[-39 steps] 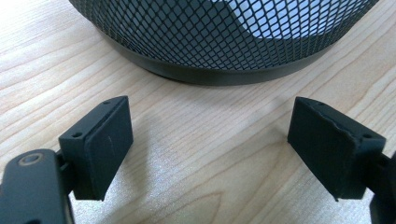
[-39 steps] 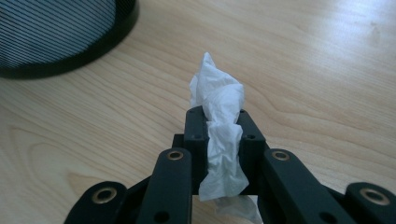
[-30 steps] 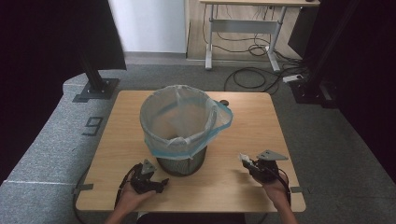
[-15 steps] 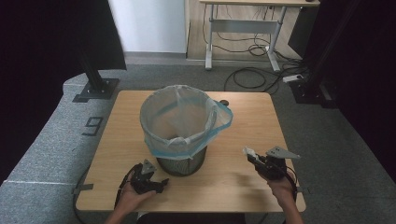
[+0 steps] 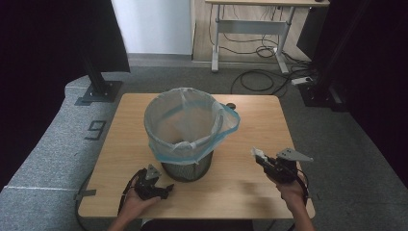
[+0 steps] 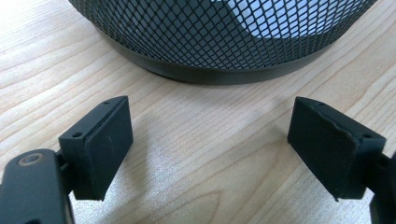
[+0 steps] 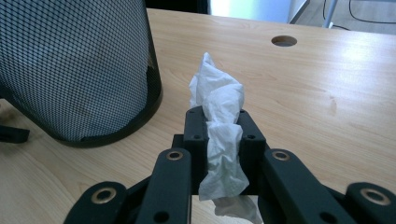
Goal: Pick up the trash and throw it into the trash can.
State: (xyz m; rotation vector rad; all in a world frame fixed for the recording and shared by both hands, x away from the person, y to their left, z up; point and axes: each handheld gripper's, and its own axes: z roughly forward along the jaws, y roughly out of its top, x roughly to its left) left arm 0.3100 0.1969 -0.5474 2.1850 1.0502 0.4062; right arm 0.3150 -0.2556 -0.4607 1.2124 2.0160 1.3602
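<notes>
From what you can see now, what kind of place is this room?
Probably a lab or office workroom set up for recording. A wooden table stands on grey carpet, a height-adjustable desk with loose cables is behind, and black stands flank it.

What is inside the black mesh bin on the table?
The mesh bin holds a translucent bag with a blue edge, folded over its rim. From above, no object shows inside the bag; the bin's bottom is covered by the bag's plastic.

White tissue (image 7: 219,135) — black mesh bin (image 5: 185,166), pale-blue liner (image 5: 192,127)
</notes>
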